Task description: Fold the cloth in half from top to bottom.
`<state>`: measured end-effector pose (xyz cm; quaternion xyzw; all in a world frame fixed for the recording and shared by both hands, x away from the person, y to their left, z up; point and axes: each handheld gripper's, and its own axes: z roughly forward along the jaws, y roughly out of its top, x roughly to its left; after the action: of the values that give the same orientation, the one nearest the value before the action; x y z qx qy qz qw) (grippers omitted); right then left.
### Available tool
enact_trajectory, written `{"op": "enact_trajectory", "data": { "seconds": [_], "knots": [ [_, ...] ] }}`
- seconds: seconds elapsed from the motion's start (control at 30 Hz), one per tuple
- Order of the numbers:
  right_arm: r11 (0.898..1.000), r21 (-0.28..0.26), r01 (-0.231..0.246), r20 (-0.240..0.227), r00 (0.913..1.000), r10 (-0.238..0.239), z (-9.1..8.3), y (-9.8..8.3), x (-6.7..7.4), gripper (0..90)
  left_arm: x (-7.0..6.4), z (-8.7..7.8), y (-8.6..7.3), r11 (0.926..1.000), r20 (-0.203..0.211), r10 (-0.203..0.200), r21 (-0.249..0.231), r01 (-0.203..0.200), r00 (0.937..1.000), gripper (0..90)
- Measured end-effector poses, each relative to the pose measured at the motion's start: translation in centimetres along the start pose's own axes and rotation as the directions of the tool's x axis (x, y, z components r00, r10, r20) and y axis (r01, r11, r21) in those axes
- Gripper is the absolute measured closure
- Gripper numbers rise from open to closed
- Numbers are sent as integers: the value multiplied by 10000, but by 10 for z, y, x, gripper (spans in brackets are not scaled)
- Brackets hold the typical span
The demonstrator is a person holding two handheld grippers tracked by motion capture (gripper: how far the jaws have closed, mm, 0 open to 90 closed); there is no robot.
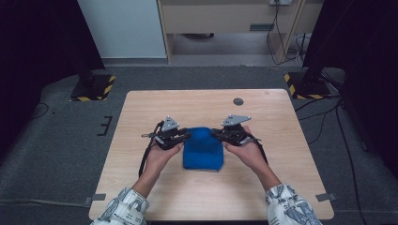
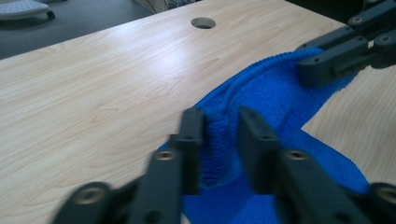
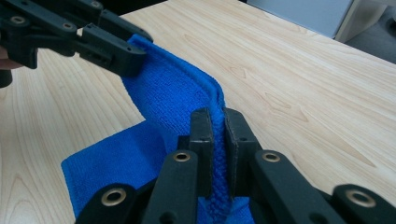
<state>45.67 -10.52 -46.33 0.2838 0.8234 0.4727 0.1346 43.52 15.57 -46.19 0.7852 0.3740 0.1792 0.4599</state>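
While R tongs point(image 3: 218, 140) pinch cloth point(image 1: 202, 149) edge, L tongs point(image 2: 222, 140) seem slack.

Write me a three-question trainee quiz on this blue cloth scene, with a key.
1. True or false: the right gripper has its jaws pressed onto the edge of the blue cloth.
2. The left gripper stands how? A: shut on the cloth. B: jaws apart with a ridge of cloth between them. C: away from the cloth.
3. What does the cloth rest on?

Key
1. True; in the right gripper view both pads squeeze the hem.
2. B; in the left gripper view a gap shows beside the fold.
3. The wooden table; the cloth's near part lies flat on it while the far edge is raised between the grippers.
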Motion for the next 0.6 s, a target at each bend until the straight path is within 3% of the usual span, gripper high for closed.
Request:
{"op": "enact_trajectory", "data": {
  "seconds": [0.07,0.17,0.47,0.6],
  "knots": [
    [10000,15,2,-22,10000,-1,1,0,1,841,1,-1,-1,9999,-31,-100,-138,100,9999,453],
    [10000,45,-7,-56,10000,8,3,0,2,841,3,-2,-3,9993,72,-246,-273,248,9997,342],
    [9999,151,-22,-140,9999,24,7,0,5,841,7,-4,-5,9956,220,-854,-365,861,9961,142],
    [9998,176,-6,-183,9998,9,7,0,6,841,8,-4,-6,9952,205,-924,-290,930,9955,109]
  ]
}}
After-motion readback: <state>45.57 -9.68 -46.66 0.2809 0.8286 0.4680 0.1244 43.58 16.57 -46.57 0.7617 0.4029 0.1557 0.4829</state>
